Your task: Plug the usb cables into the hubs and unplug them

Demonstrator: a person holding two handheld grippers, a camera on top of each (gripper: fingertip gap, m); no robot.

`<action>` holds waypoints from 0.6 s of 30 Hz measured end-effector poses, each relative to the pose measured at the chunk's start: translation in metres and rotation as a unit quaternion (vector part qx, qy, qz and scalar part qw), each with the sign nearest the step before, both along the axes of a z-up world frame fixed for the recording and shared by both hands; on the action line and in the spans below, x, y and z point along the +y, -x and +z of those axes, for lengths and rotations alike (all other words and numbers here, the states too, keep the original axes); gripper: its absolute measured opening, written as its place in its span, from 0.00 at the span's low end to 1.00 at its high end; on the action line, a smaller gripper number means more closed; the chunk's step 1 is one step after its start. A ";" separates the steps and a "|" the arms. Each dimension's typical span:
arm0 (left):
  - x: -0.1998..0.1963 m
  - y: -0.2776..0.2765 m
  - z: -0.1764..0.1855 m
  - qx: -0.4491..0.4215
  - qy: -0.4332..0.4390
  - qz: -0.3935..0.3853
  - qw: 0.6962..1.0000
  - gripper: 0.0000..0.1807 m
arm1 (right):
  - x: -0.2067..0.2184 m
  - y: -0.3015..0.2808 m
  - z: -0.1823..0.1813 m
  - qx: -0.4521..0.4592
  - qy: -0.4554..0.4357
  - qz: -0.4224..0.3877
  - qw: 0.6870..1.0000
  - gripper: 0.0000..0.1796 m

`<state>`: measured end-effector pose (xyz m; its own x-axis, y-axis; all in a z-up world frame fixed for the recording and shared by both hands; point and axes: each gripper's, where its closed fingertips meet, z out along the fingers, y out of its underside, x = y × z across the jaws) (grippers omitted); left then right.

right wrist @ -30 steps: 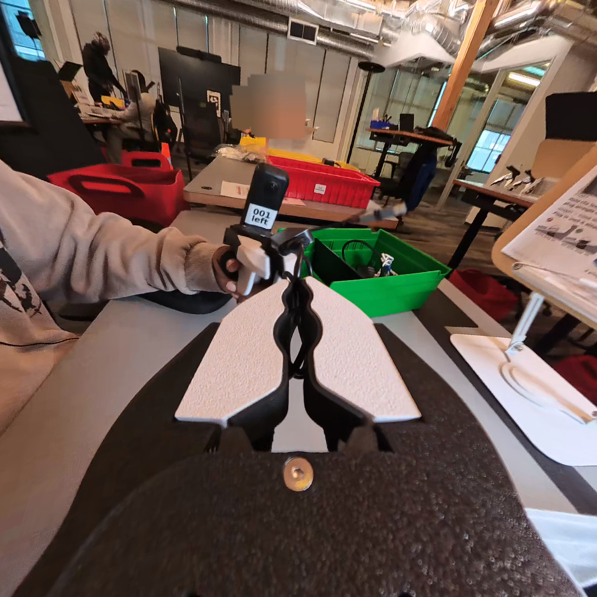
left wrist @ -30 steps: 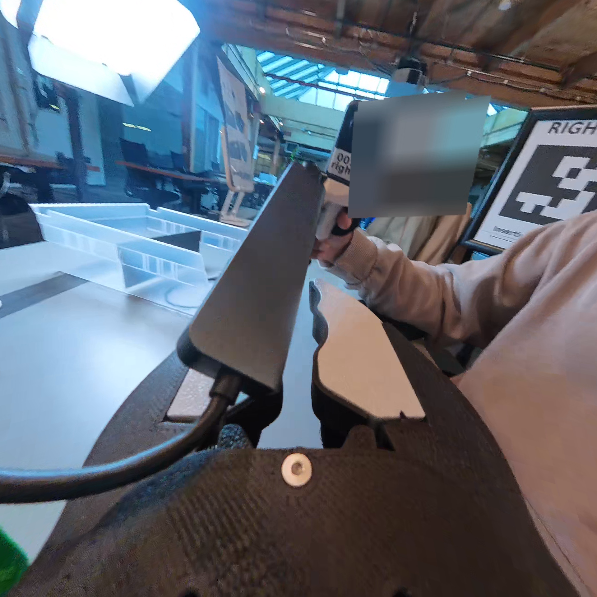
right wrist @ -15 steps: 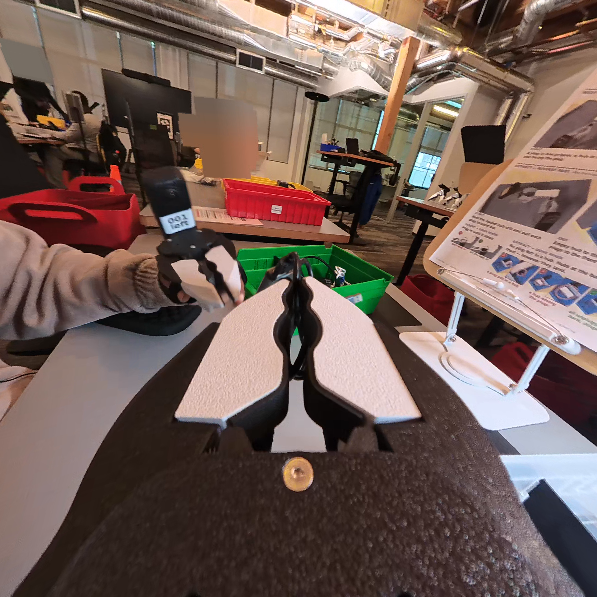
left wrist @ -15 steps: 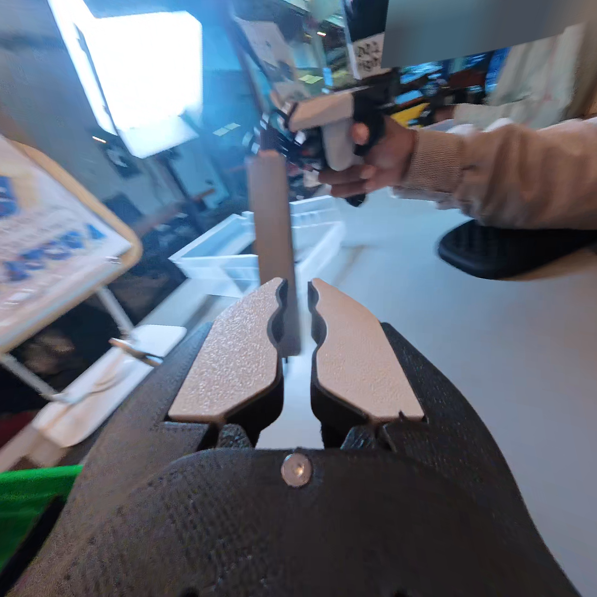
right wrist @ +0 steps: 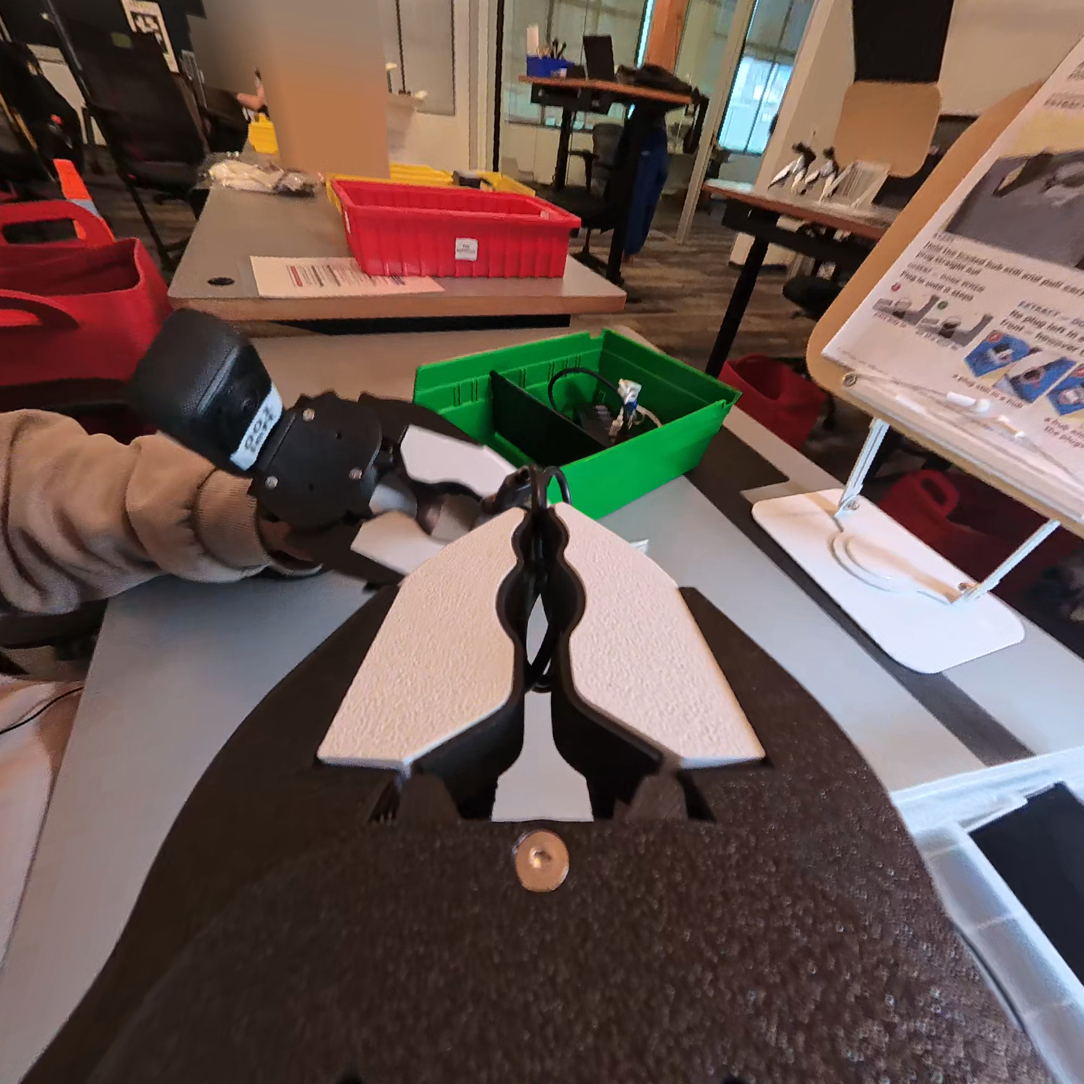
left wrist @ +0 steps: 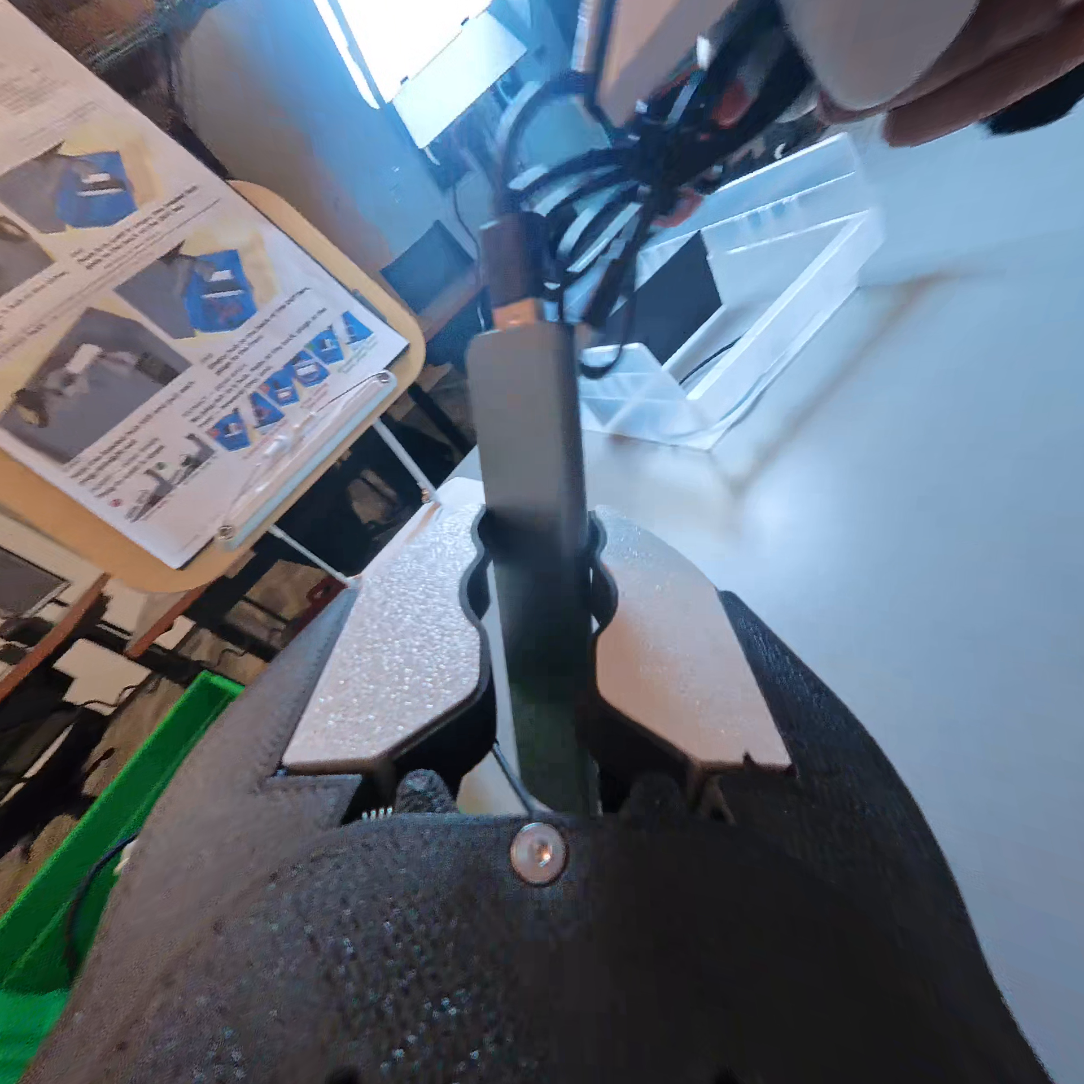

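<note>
My left gripper is shut on a dark grey usb hub, which sticks out forward past the fingertips. A usb plug with a metal tip meets the hub's far end; how deep it sits is blurred. A bundle of black cables hangs behind it from my right gripper, at the top of the left wrist view. In the right wrist view my right gripper is shut on a black usb cable. The left gripper is just ahead on the left, held by a hand in a beige sleeve.
A green bin with cables inside stands on the grey table behind both grippers. A clear plastic tray lies at the far side. An instruction board on a white stand is at the right. A red bin sits on another table. Left tips to right tips: about 10 cm.
My left gripper has swung round and tilted with the hub, now facing the instruction board. My right gripper has come much closer, bringing the plug to the hub's end.
</note>
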<state>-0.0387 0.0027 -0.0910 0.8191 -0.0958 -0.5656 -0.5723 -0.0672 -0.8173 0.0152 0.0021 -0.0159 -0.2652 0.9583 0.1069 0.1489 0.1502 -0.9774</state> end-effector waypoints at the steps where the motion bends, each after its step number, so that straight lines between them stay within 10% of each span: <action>1: -0.002 0.006 0.002 0.012 0.000 0.008 1.000 0.16 | 0.000 -0.002 -0.005 -0.020 0.003 0.010 1.000 0.01; 13: -0.018 -0.027 -0.056 -0.007 0.208 -0.112 0.972 0.16 | -0.012 -0.026 -0.056 -0.110 -0.164 0.117 0.973 0.21; 18: -0.032 -0.040 -0.074 -0.034 0.273 -0.162 0.948 0.16 | -0.016 -0.013 -0.108 -0.184 -0.325 0.102 0.922 0.14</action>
<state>0.0016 -0.0291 -0.1653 0.7292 -0.6119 -0.3064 -0.5829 -0.3207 -0.7466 0.0283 -0.0137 -0.1237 -0.5660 0.6493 0.5079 0.3560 0.7483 -0.5598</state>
